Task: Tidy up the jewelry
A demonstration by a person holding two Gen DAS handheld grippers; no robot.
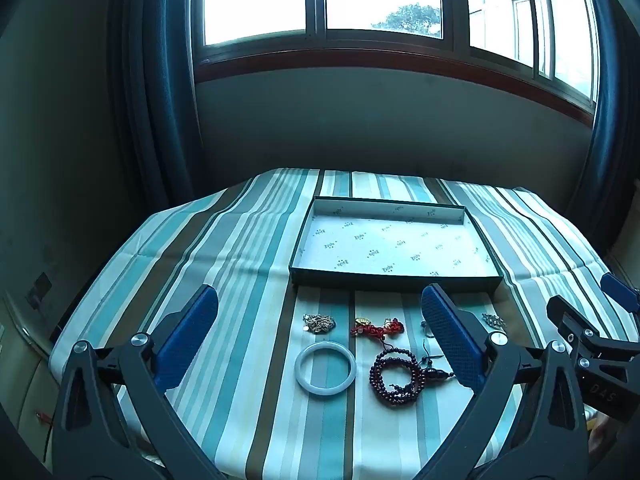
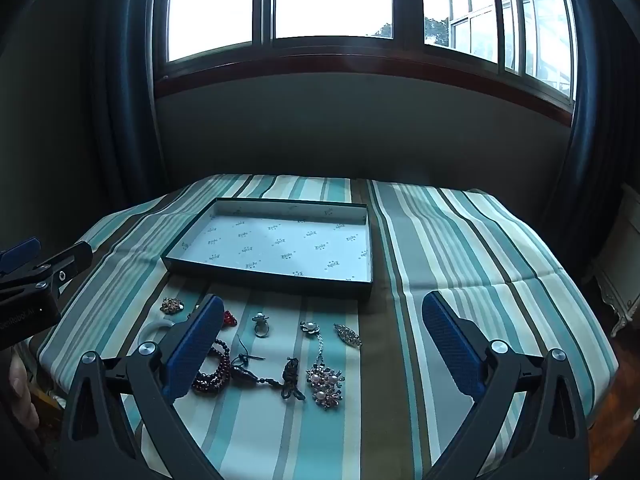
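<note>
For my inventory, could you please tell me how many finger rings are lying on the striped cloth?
1: a silver ring in front of the box, right of the red beads; the right tool may hide others.

The table is covered by a striped woven cloth [image 2: 460, 240], matt and creased. The shallow box [image 2: 276, 280] looks like dark card, lined with printed white paper. A glossy, smooth white bangle [image 1: 325, 368] and polished dark-red beads [image 1: 394, 376] are seen — the brooch [image 2: 325, 386] appears metal with pearly stones.
</note>
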